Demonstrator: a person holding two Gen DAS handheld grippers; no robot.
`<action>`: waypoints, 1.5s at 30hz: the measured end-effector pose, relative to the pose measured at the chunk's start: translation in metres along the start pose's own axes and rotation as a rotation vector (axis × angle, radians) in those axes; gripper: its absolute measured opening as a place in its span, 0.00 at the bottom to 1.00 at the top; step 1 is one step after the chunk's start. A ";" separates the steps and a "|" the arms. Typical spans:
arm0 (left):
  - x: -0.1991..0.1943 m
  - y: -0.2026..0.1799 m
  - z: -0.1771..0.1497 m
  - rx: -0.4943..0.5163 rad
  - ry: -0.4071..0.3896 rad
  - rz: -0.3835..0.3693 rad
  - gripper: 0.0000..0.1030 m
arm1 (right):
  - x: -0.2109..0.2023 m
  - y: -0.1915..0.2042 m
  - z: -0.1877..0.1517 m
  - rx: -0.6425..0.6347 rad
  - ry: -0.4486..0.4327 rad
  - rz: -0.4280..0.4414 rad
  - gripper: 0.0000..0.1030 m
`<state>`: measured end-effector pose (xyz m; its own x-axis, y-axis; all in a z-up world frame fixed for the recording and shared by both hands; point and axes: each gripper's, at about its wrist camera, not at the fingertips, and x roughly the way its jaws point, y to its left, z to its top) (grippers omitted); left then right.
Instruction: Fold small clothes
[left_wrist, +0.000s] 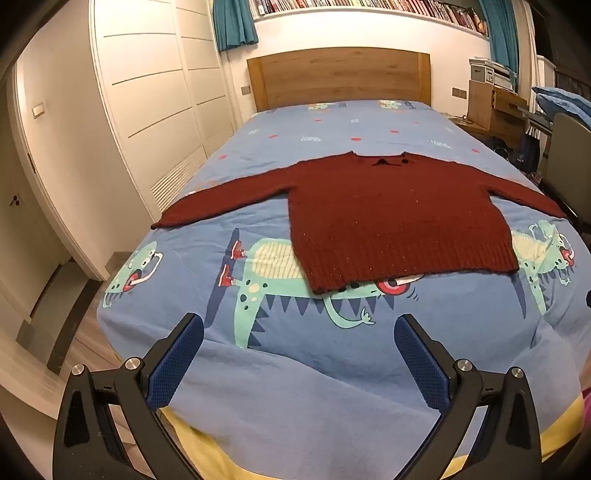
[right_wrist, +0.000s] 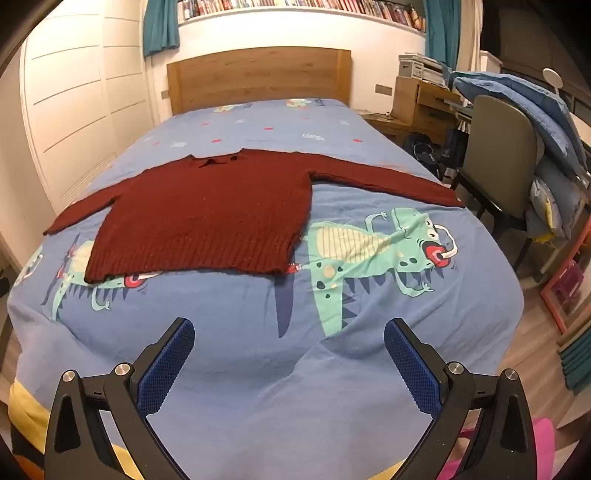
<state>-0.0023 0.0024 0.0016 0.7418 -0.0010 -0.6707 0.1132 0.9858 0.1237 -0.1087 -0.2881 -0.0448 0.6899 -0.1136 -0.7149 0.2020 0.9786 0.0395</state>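
Observation:
A small dark red knitted sweater (left_wrist: 388, 218) lies flat on the blue dinosaur-print bed cover (left_wrist: 295, 387), both sleeves spread out sideways, hem toward me. It also shows in the right wrist view (right_wrist: 207, 218). My left gripper (left_wrist: 299, 332) is open and empty, held above the foot of the bed, short of the hem. My right gripper (right_wrist: 290, 336) is open and empty too, above the bed cover (right_wrist: 295, 369) near its foot, apart from the sweater.
A wooden headboard (left_wrist: 340, 77) stands at the far end. White wardrobe doors (left_wrist: 155, 92) line the left side. A chair (right_wrist: 502, 158) piled with blue bedding and a wooden desk (right_wrist: 417, 99) stand to the right of the bed.

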 end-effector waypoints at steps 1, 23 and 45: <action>-0.002 0.002 0.000 -0.010 -0.003 0.000 0.99 | 0.000 -0.001 0.000 0.002 -0.001 0.002 1.00; 0.000 -0.002 -0.003 -0.020 -0.012 -0.075 0.99 | -0.006 0.013 0.004 -0.054 -0.039 -0.010 1.00; 0.001 0.003 0.006 -0.035 -0.025 -0.040 0.99 | 0.000 0.019 0.006 -0.084 -0.040 -0.018 1.00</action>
<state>0.0031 0.0045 0.0060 0.7535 -0.0447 -0.6559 0.1208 0.9901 0.0713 -0.1008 -0.2702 -0.0396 0.7139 -0.1366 -0.6868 0.1570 0.9870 -0.0331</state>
